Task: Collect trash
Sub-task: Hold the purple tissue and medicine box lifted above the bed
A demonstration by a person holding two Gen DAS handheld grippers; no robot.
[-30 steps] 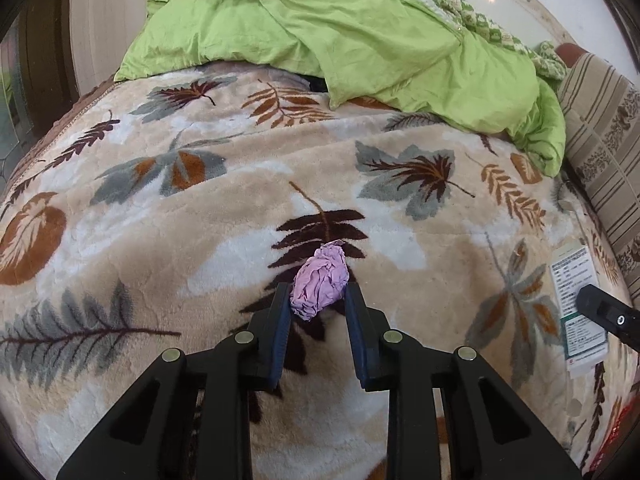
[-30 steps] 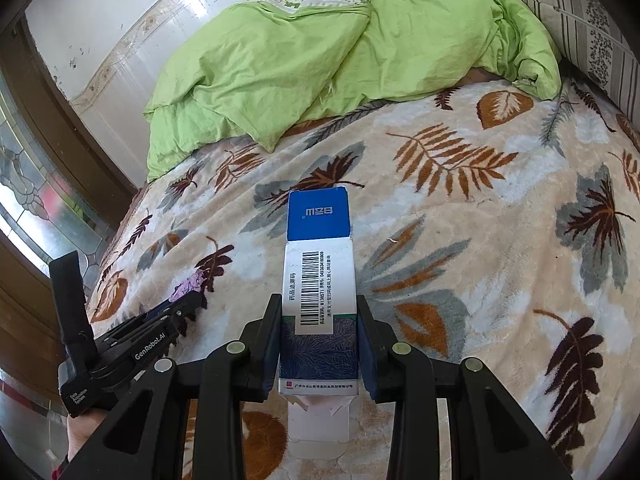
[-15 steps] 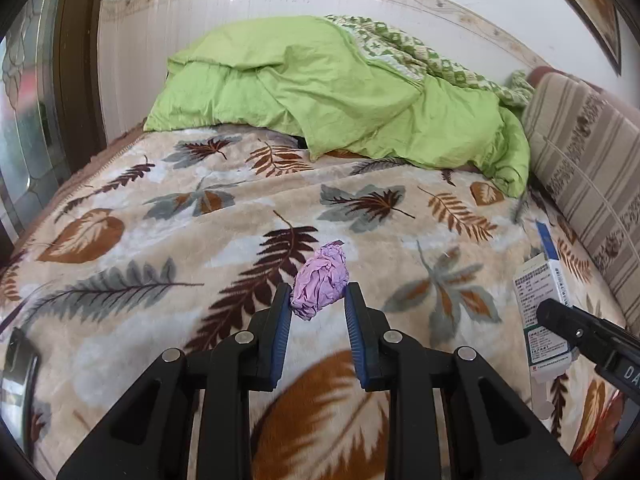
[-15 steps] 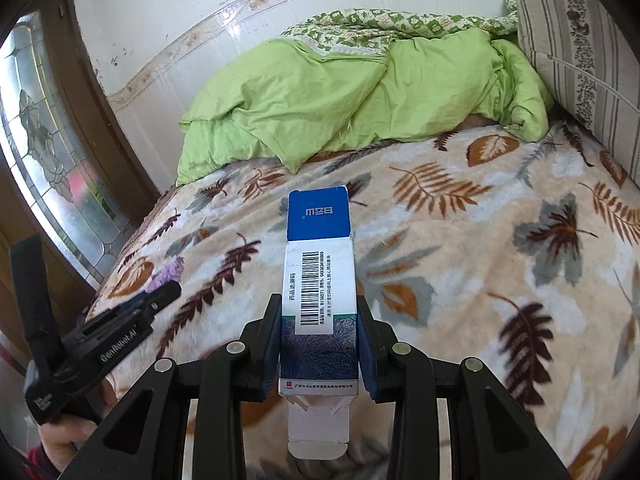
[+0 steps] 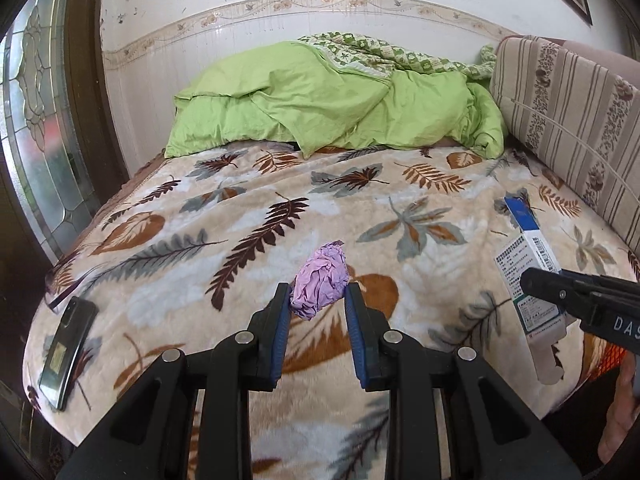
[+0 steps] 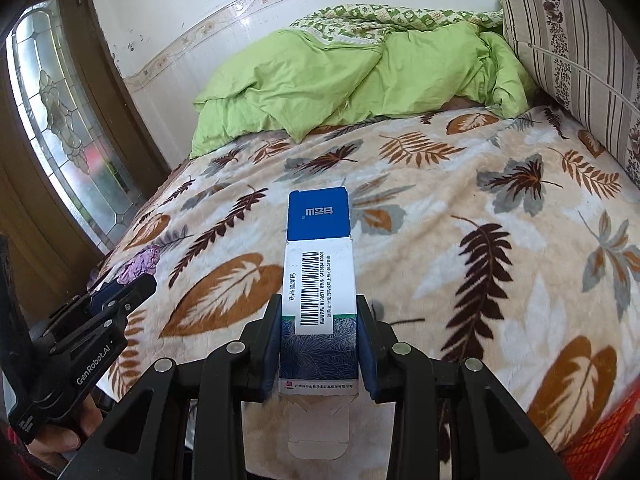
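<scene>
both grippers drew back from the plush blanket [image 5: 420, 200], fingers pinching crumpled purple wad [image 5: 320, 280] and flat carton [image 6: 318, 300].

phone [image 5: 66, 348] at blanket's [image 5: 400, 200] near-left edge, duvet [image 5: 328, 100] behind, cushion [image 5: 572, 120] on right.

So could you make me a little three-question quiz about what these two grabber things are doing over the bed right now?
1. True or false: the left gripper is shut on a crumpled purple wrapper.
2. What does the right gripper hold? A) a phone B) a blue and white carton C) a pillow
3. Fill in: a dark phone lies on the leaf-patterned ____ near the bed's corner.

Key:
1. True.
2. B, the blue and white carton, its end flaps open.
3. blanket.
</scene>
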